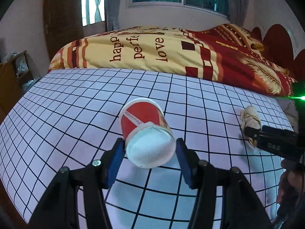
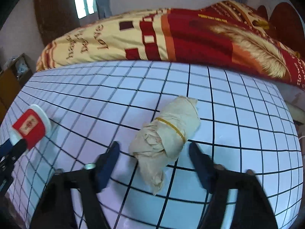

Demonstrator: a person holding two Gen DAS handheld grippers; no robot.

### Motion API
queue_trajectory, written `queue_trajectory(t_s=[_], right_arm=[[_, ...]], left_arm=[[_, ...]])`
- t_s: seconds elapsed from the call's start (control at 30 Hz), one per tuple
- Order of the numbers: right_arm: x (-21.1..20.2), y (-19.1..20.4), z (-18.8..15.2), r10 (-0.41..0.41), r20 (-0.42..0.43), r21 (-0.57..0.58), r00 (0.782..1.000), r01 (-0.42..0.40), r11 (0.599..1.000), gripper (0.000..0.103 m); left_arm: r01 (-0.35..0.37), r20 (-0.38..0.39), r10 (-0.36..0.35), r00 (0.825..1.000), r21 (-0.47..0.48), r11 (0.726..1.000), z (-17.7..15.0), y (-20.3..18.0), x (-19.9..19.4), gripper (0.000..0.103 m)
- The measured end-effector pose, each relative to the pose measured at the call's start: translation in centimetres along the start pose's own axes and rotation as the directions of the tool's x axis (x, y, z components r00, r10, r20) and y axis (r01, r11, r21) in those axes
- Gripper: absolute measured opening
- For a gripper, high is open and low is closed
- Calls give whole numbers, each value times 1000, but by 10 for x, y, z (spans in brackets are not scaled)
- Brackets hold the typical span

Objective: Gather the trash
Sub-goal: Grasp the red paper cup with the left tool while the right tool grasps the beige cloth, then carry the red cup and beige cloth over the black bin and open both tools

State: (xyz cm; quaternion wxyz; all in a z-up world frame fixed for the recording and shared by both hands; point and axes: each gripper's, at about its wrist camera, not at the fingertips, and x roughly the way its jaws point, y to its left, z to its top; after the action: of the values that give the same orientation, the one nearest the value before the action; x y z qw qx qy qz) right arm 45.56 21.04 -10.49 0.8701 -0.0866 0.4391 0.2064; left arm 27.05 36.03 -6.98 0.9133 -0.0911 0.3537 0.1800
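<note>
A red and white paper cup lies on its side with its base toward the left wrist camera. My left gripper is shut on it, a blue pad against each side of the base. The same cup shows at the left edge of the right wrist view. A crumpled beige paper wad bound with a yellow rubber band rests on the grid cloth. My right gripper straddles it, open, with small gaps between pads and paper. In the left wrist view the wad sits at the right, just beyond the right gripper.
The table wears a white cloth with a black grid. Right behind its far edge runs a bed with a yellow and red quilt. A wooden cabinet stands at the left. A person's hand holds the right gripper.
</note>
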Motion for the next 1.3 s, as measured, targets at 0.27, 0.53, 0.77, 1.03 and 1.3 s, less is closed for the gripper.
queue_trajectory(t_s=[0.27, 0.53, 0.77, 1.03, 1.3], right_arm=[[-21, -22, -16, 55, 14, 14, 998, -55, 998, 19], [-80, -43, -41, 36, 68, -27, 997, -34, 999, 19], [-139, -70, -69, 13, 114, -28, 993, -9, 1000, 19], [-200, -102, -111, -35, 154, 6, 987, 35, 999, 19], [-250, -134, -151, -87, 177, 55, 980, 78, 995, 19]], left_arm=[[39, 2, -39, 999, 30, 999, -6, -15, -15, 55], [68, 11, -69, 998, 73, 995, -17, -45, -46, 55], [109, 20, -112, 994, 107, 988, -31, -78, -78, 55], [166, 32, -173, 984, 156, 974, -50, -119, -116, 55], [221, 43, -235, 971, 211, 952, -64, -156, -151, 55]])
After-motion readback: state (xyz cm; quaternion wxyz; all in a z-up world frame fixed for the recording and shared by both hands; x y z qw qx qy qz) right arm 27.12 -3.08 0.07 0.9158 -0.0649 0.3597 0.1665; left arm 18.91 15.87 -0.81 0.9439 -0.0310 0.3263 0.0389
